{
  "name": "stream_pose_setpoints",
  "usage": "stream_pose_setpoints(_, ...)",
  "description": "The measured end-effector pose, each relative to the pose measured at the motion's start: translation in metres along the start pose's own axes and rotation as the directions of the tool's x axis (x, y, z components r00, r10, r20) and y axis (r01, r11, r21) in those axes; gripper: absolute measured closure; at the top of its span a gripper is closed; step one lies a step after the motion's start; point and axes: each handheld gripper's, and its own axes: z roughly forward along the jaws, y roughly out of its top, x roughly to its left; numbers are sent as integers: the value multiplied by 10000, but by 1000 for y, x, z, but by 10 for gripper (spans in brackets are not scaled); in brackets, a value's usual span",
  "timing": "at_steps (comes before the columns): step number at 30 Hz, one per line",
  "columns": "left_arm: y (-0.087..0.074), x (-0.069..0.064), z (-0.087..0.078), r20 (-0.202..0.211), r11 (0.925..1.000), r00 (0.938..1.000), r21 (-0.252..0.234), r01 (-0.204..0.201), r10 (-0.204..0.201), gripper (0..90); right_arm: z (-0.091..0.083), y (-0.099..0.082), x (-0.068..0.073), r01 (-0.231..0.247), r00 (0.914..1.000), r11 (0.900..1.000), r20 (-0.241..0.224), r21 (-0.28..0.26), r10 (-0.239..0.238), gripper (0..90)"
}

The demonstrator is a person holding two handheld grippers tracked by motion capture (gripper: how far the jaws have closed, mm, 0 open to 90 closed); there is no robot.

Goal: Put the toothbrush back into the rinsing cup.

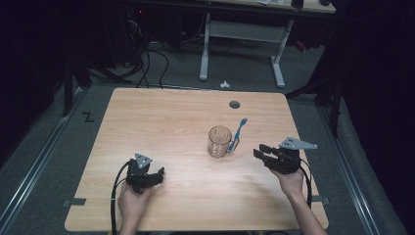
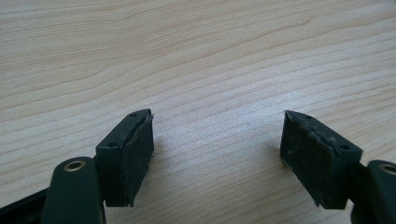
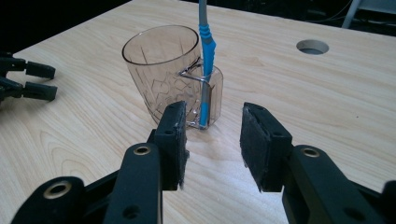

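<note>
Black padded fingers (image 3: 180,140) of the right gripper (image 3: 212,144) fill the foreground of the right gripper view, standing partly apart with nothing between them. Just ahead of them stands a clear plastic cup (image 3: 161,70), upright, with a blue toothbrush (image 3: 205,70) threaded through its handle, the handle side facing the fingers. The cup looks light, stiff and slick, so it may slide or tip under a sideways push; the handle, or the toothbrush shaft just above it, seems the surest place to take hold. Beyond the fingers' right side a round hole (image 3: 312,46) is cut in the counter (image 3: 327,107).

In the left gripper view, the left gripper (image 2: 217,140) has its fingers wide, low over bare wood grain, nothing between them.

From the high view, the cup (image 1: 219,141) sits just beyond the right gripper (image 1: 262,152) and well apart from the left gripper (image 1: 159,175), which lies near the counter's front edge. Open wood surrounds the cup on every side, so an approach has free room; the far edge lies well past it.
</note>
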Motion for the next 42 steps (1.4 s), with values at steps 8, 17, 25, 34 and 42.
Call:
stream_pose_setpoints(8, 0, 0, 0, 1, 10000, 10000, -2, 4, -4, 264, 3, -10, 0, -46, 9999, 9999, 95, 162, 44, 612)
stream_pose_setpoints(17, 0, 0, 0, 1, 10000, 10000, 0, 5, -5, 264, 8, -18, 1, -126, 9998, 9993, 135, 339, 121, 612)
stream_pose_setpoints(25, 0, 0, 0, 2, 10000, 10000, -1, 4, -4, 264, 11, -21, 2, -51, 9997, 9989, 254, 469, 39, 612)
stream_pose_setpoints(34, 0, 0, 0, 3, 10000, 10000, -3, 2, -2, 264, 17, -24, 3, 22, 9994, 9980, 348, 637, -44, 615)
stream_pose_setpoints(42, 0, 0, 0, 0, 10000, 10000, 3, 1, -1, 264, 21, -31, -2, -118, 9987, 9966, 505, 814, 77, 617)
